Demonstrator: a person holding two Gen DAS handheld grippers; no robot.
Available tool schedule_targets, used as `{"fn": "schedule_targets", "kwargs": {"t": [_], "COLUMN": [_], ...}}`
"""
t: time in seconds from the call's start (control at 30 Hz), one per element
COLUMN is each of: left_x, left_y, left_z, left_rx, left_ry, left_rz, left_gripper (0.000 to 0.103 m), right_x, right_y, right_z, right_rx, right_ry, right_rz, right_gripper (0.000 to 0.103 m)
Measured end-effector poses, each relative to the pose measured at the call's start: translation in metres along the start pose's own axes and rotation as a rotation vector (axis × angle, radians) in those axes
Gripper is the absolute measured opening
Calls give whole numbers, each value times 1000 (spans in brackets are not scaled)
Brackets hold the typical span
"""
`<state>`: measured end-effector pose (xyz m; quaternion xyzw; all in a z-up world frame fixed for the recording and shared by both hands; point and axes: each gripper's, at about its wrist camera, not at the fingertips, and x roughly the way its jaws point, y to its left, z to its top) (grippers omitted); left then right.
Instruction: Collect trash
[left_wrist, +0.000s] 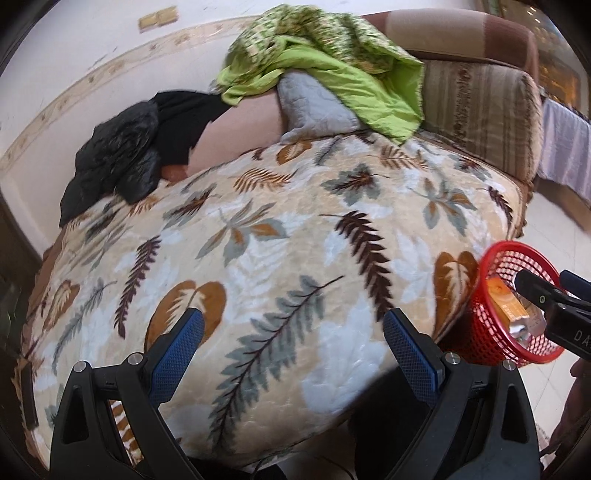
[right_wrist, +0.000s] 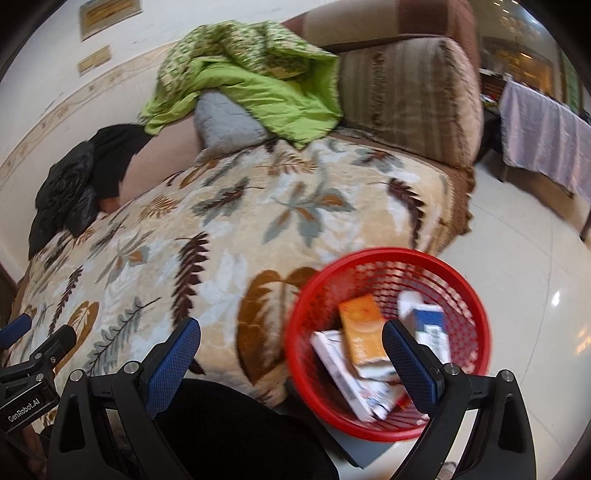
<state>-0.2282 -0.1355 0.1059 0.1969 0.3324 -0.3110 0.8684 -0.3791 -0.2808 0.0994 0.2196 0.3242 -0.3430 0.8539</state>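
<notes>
Both the left gripper (left_wrist: 293, 334) and right gripper (right_wrist: 291, 345) gape empty; the cartons (right_wrist: 364, 338) in the red basket (right_wrist: 476, 302), lower right, look light, stiff, best pinched across flat faces.

A round red plastic mesh basket (right_wrist: 388, 343) at lower right holds an orange carton (right_wrist: 364, 334) between two white boxes, beside the leaf-patterned plush blanket (right_wrist: 229, 236), with a crumpled green quilt (right_wrist: 251, 81) at upper centre and a black jacket (right_wrist: 70, 192) left.

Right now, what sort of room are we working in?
Probably a lived-in home sitting room: a striped sofa under a leaf-print blanket, a green quilt heaped on it, and a red basket of boxes on the tiled floor.
</notes>
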Motion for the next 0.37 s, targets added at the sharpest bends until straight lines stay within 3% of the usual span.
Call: {"fn": "schedule_targets", "kwargs": {"t": [0.17,0.37], "left_x": [22,66], "left_y": [62,162], "left_z": [-3,-28], "left_rx": [-178,-438], "left_ry": [64,169], "left_rz": [10,102], "left_gripper": [97,97], "right_x": [24,84], "right_y": [53,148], "right_z": [17,30], "right_rx": [-120,-274], "right_ry": [18,110], "right_rz": [49,128], "right_gripper": [100,100]}}
